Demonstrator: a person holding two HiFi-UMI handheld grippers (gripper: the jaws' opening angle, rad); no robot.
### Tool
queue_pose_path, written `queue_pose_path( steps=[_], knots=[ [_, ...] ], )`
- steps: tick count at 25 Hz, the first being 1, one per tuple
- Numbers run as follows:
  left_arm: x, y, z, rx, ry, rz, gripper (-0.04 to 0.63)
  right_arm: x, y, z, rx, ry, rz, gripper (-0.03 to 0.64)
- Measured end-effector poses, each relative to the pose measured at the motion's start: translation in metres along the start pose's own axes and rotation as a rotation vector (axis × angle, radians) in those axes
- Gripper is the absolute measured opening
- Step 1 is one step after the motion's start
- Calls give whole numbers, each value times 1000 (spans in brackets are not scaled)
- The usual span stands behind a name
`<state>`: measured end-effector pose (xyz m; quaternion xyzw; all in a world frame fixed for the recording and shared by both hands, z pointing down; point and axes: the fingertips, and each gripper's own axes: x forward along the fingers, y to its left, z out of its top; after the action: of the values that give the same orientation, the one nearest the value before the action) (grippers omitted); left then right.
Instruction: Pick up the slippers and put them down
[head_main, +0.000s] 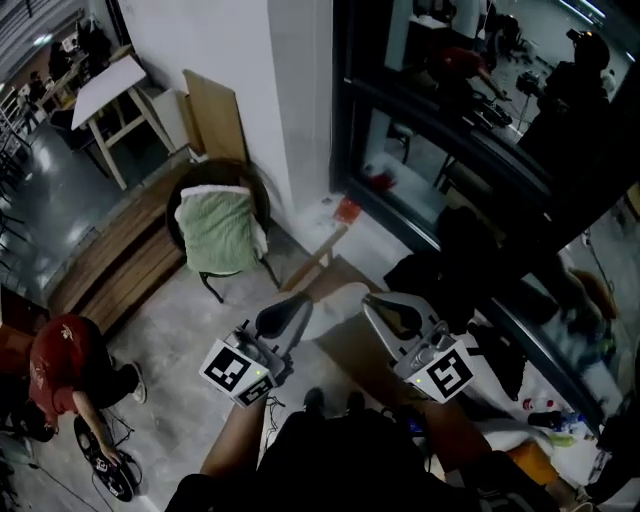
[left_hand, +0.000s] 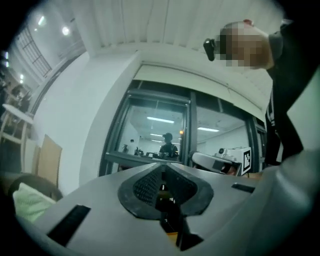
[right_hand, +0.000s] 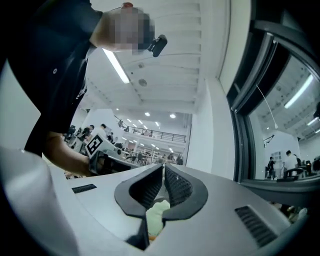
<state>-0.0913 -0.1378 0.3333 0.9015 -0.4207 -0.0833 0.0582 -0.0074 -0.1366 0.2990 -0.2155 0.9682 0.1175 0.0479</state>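
Slippers (head_main: 338, 303) — query: is either of your tongs carrying one?

Reply: By my reading, no. I am holding both tongs high, close under my head, pointing roughly level and away from me. The left tongs (left_hand: 162, 170) are pressing pad against pad, with only a dark gap showing below the tips. The right tongs (right_hand: 163, 169) are likewise pressing together at the tips. A pale sliver (right_hand: 156, 216) is showing low in their gap. I am taking it for something seen through the gap rather than pinched, though I cannot settle that.

Location — query: where is the footwear lying?

Reply: Only one pale, elongated shape is showing. It is sitting just beyond the two sets of tips and between them, over a brown board (head_main: 352, 350) on the floor. I am judging it to be a slipper. Whether it is resting there or hanging I cannot tell, and no second one is showing.

Posture — query: why closed and raised?

Reply: With the pads together, nothing is catching on them. Raised and level, both tongs are clearing the floor. I am judging that the slipper is either already set down or not yet picked up, and the views are not deciding which.

Surroundings — query: what is lying beyond?

Reply: A green cushion (head_main: 215, 235) is lying in a round chair (head_main: 262, 205) beside a white pillar (head_main: 300, 100). A dark glass wall (head_main: 430, 150) is running along the right.
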Motion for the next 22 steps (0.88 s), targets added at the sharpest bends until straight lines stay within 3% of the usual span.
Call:
queue_pose_path(
  steps=[4, 8, 18, 22],
  knots=[
    [10, -49, 44, 115, 49, -170, 14, -8, 9, 23, -19, -9, 19, 26],
    [11, -72, 64, 219, 92, -218, 12, -19, 15, 35, -24, -30, 1, 26],
    [16, -76, 25, 196, 190, -233, 12, -45, 5, 35, -54, -3, -41, 26],
    [17, -73, 22, 198, 187, -235, 12, -50, 5, 27, -34, 5, -43, 26]
  ],
)
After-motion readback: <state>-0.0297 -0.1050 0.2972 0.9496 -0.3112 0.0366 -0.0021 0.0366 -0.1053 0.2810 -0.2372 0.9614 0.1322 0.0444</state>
